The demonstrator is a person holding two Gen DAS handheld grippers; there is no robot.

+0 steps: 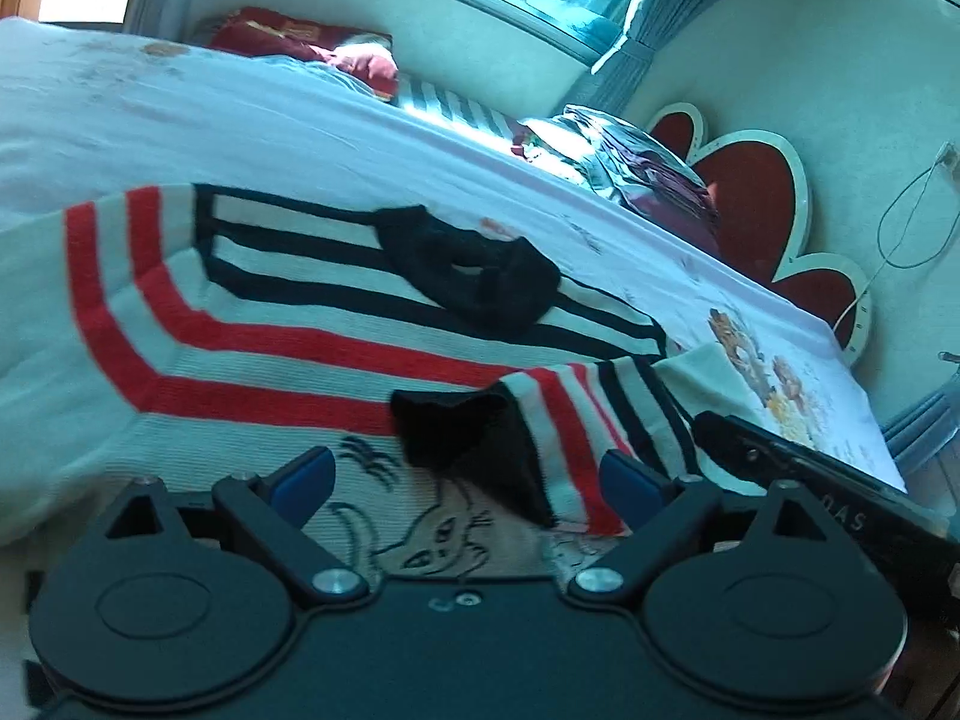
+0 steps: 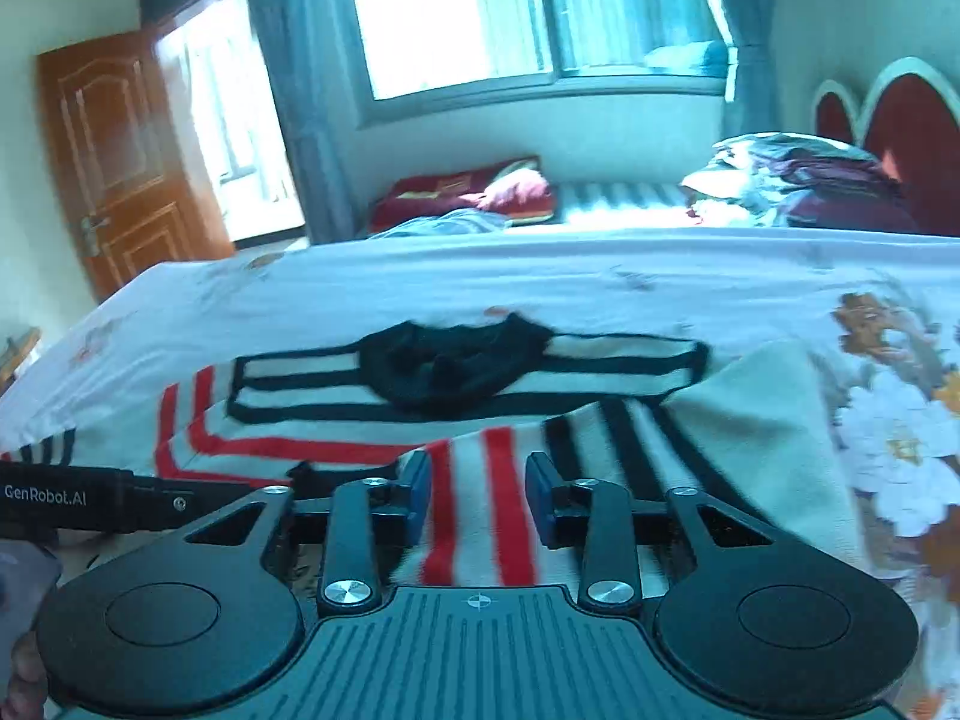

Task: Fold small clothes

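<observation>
Knit striped sweater [image 2: 360, 414] lies flat ahead; its folded sleeve [image 2: 480, 516] runs between right gripper [image 2: 478, 501] pads, half-open, not visibly pinched. Left gripper [image 1: 468, 474] wide open, empty, just left.

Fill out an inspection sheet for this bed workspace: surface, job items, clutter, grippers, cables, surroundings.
Surface: bed with floral sheet.
Job's things: striped sweater spread flat, black collar on the far side; one sleeve folded across the body.
Clutter: clothes pile near the headboard; red pillow beyond.
Grippers: left gripper open over the sweater front; right gripper open astride the sleeve.
Cables: a cord hangs on the wall.
Surroundings: window, curtains, wooden door.
</observation>
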